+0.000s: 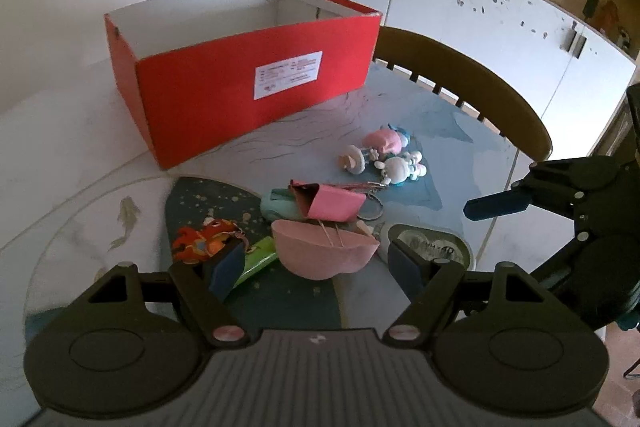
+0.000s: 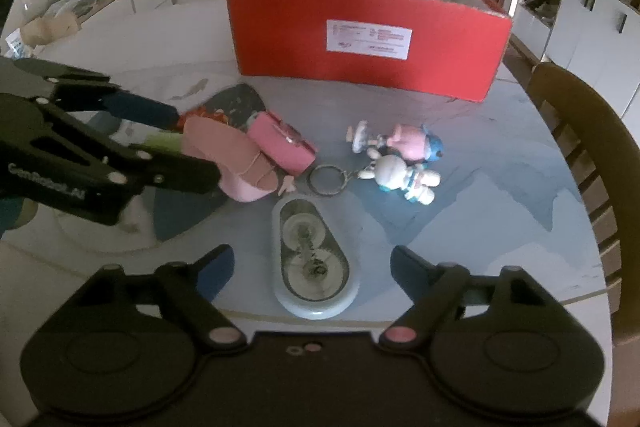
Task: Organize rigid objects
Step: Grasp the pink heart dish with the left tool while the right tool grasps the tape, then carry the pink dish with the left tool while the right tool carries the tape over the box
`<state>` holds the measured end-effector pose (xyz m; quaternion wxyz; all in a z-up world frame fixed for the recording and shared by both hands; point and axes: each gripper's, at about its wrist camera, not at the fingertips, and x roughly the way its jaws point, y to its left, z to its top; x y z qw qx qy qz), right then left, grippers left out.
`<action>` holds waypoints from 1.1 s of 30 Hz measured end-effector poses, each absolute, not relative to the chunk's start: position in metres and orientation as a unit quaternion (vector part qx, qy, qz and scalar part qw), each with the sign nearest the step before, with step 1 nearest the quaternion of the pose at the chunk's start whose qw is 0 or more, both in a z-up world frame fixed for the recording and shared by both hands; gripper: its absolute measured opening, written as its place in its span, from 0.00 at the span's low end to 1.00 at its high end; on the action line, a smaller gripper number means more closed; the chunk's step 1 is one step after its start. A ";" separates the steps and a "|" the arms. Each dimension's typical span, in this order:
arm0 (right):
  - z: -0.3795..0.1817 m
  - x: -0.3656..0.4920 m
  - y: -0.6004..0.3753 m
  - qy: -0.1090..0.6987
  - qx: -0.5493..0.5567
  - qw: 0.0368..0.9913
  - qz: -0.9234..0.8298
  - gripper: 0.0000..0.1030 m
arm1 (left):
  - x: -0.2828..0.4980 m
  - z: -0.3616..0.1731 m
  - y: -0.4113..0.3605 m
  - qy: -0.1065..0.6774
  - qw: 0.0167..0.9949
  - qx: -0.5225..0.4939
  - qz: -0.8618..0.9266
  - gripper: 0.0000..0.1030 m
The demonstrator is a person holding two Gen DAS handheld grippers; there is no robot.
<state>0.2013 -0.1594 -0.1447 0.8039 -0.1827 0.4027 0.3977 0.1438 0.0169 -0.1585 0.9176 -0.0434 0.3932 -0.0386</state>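
Observation:
A pink heart-shaped dish (image 1: 326, 253) lies on the round table, leaning on a pink pouch (image 1: 334, 205). My left gripper (image 1: 316, 267) is open and straddles the dish, with a gap on each side; it also shows in the right wrist view (image 2: 196, 145). A clear tape dispenser (image 2: 314, 259) lies flat between the fingers of my open right gripper (image 2: 312, 269), untouched by either pad. Two small figurines (image 2: 404, 163) on a key ring (image 2: 326, 179) lie beyond it. An open red box (image 2: 360, 39) stands at the back.
An orange toy (image 1: 200, 243), a green item (image 1: 256, 261) and a teal object (image 1: 276, 207) crowd the left finger's side. A wooden chair back (image 1: 472, 95) curves along the table's right edge. White cabinets (image 1: 500, 19) stand behind it.

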 end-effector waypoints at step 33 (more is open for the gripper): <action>-0.156 0.201 -0.146 0.394 -0.211 0.804 0.392 0.50 | 0.164 -0.175 -0.010 0.412 0.909 0.055 -0.039 0.65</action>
